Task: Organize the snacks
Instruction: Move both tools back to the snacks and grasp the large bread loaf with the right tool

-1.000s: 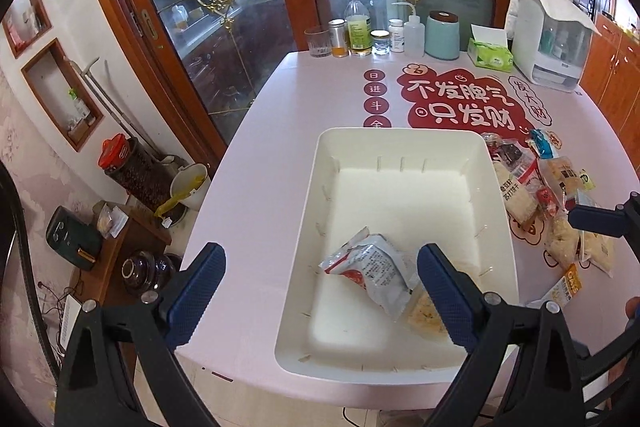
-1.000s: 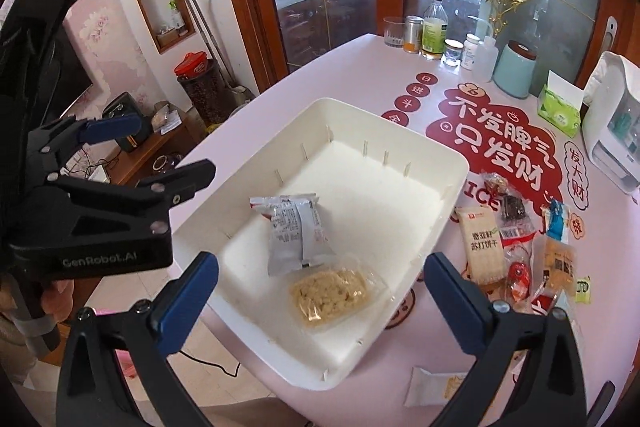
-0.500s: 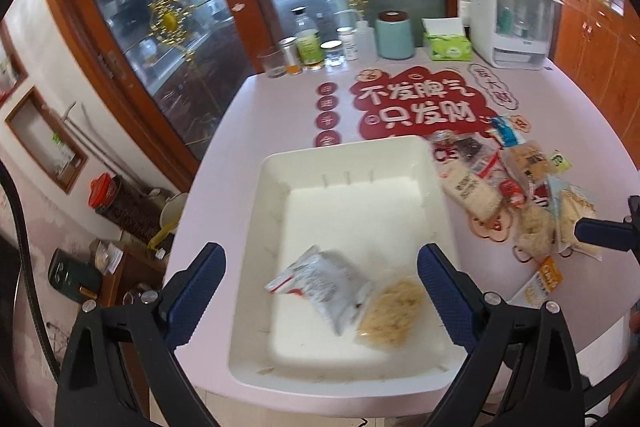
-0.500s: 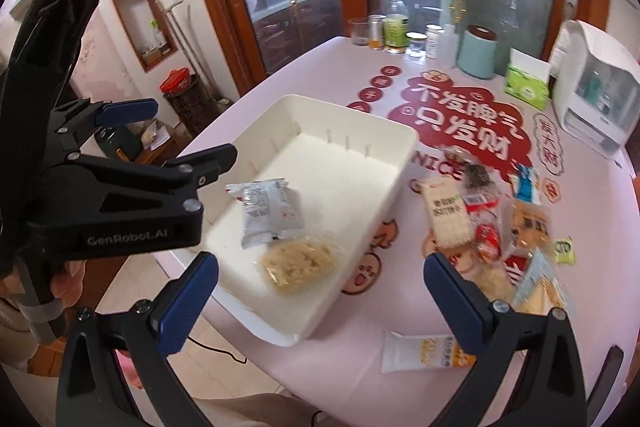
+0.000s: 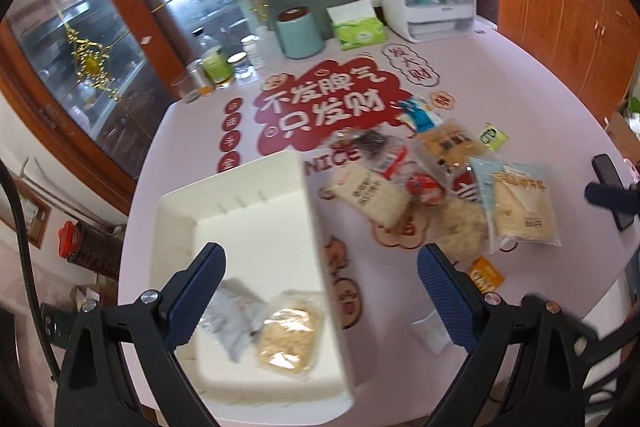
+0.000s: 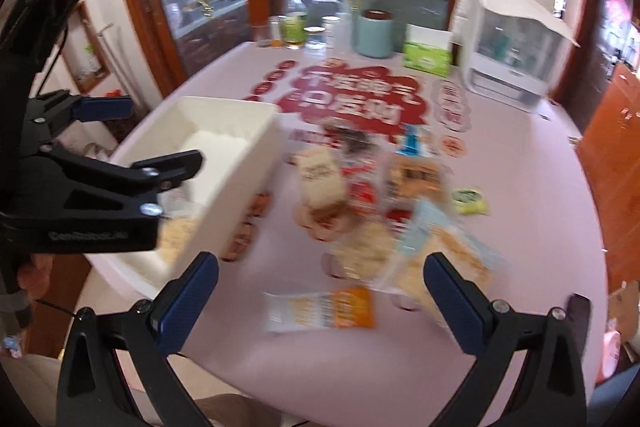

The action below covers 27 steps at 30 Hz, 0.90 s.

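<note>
Tabletop, pink w/ red lettering, fills both views. White bin sits at approx 7–8 o'clock in the left wrist view, near the tabletop's front edge. Inside it, at the near end: a silver packet and a clear bag of pale crumbly snack, touching each other.

Loose snack pile lies on the tabletop just beside the bin, toward 3 o'clock. It incl. a big pale bag w/ blue edge, a cracker pack, a blue packet and a small green sachet. Orange-and-white packet lies apart from the pile, nearest the right claw.

Left claw: wide open, holds nothing, hovers over the bin's near right corner. Right claw: also wide open, empty, above the orange-and-white packet.

Risks, as I judge them:
- Right view is blurred, so aim is uncertain; the claw could close beside the packet, or pinch only the film and let it slip.
- Bags overlap in the pile; grabbing one may drag neighbours off the edge at approx 5 o'clock.
- Both claws are near each other by the bin wall: they could collide, or nudge the bin, which is already close to the edge.
</note>
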Each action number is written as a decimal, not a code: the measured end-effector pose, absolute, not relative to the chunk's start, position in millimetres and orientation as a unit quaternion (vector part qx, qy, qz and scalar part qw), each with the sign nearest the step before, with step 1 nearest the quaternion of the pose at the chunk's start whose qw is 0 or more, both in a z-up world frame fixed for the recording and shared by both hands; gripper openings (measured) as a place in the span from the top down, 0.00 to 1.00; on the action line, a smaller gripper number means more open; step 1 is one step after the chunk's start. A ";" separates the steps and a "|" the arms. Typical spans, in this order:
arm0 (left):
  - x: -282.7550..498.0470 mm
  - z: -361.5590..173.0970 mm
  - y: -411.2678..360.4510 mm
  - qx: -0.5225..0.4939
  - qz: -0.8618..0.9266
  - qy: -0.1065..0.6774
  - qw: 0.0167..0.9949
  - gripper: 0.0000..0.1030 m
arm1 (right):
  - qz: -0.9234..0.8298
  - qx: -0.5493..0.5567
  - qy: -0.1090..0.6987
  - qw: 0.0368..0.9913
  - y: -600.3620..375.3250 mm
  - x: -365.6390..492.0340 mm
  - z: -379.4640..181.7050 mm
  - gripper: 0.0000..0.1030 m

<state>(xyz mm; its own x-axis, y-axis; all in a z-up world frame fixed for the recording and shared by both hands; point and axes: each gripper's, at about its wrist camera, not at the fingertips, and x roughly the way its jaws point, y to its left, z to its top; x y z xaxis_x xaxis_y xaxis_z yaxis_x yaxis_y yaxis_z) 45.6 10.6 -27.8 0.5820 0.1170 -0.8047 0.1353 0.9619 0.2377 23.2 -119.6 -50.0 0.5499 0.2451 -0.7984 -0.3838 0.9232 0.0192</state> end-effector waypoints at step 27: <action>111.5 -190.4 -73.5 0.047 0.004 0.613 0.789 0.07 | 0.359 -0.321 0.442 0.757 -205.4 126.1 -183.9 0.00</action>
